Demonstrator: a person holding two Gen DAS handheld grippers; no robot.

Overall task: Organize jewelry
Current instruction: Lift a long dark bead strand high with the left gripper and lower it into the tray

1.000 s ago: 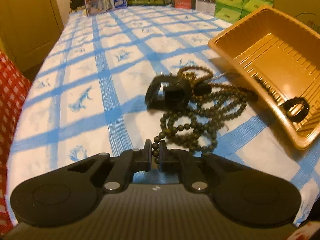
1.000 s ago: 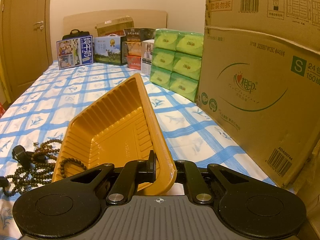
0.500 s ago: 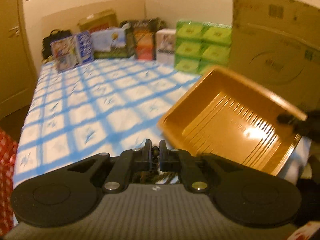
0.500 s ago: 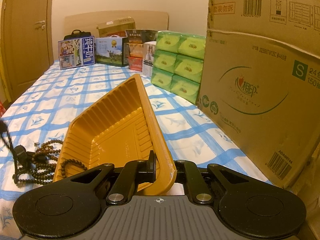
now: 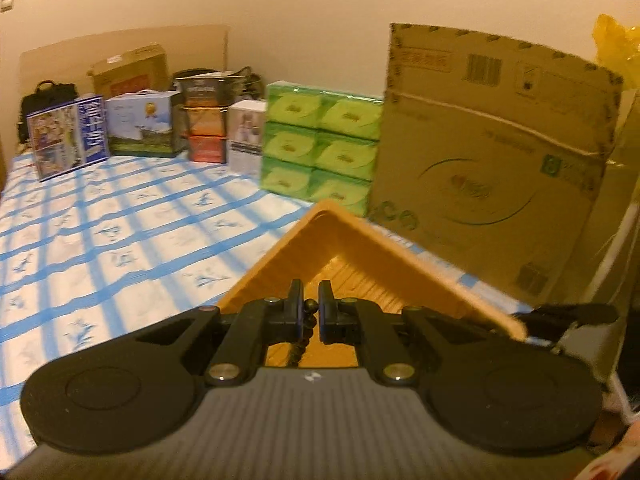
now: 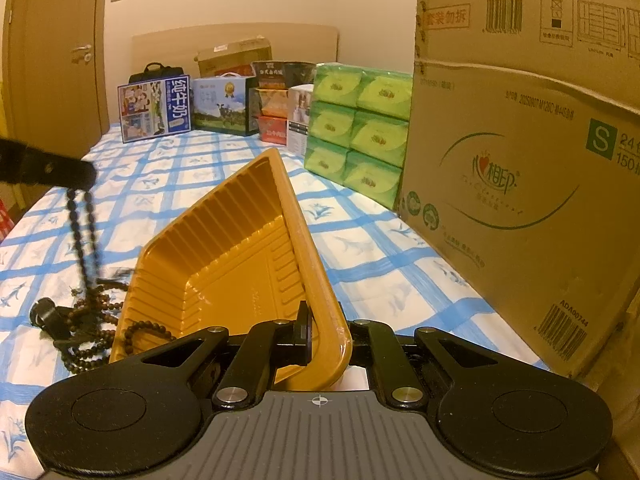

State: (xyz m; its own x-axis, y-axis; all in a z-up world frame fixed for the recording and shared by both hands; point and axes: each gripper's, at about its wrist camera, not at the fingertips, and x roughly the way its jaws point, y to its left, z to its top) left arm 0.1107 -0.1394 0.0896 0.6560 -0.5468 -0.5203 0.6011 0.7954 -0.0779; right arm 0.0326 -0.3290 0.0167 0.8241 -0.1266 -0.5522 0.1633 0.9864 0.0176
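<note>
Left wrist: left gripper [image 5: 309, 307] clamps bead strand [image 5: 301, 342], dangling over tray [image 5: 362, 240]; right gripper [image 6: 326, 338] clamps tray rim.

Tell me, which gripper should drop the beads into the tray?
Left. The left gripper already pinches the bead necklace hanging beside the orange tray, while the right gripper is clamped on its rim.

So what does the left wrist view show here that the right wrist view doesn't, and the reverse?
Only the left wrist view shows the left gripper up close, shut on a dark bead strand above the orange tray.

Only the right wrist view shows that strand dangling to the bead pile on the blue checked cloth, a bead loop inside the tray, the door, and the right gripper shut on the tray's near corner.

Both show the tray, cloth, green packs and cardboard box.
</note>
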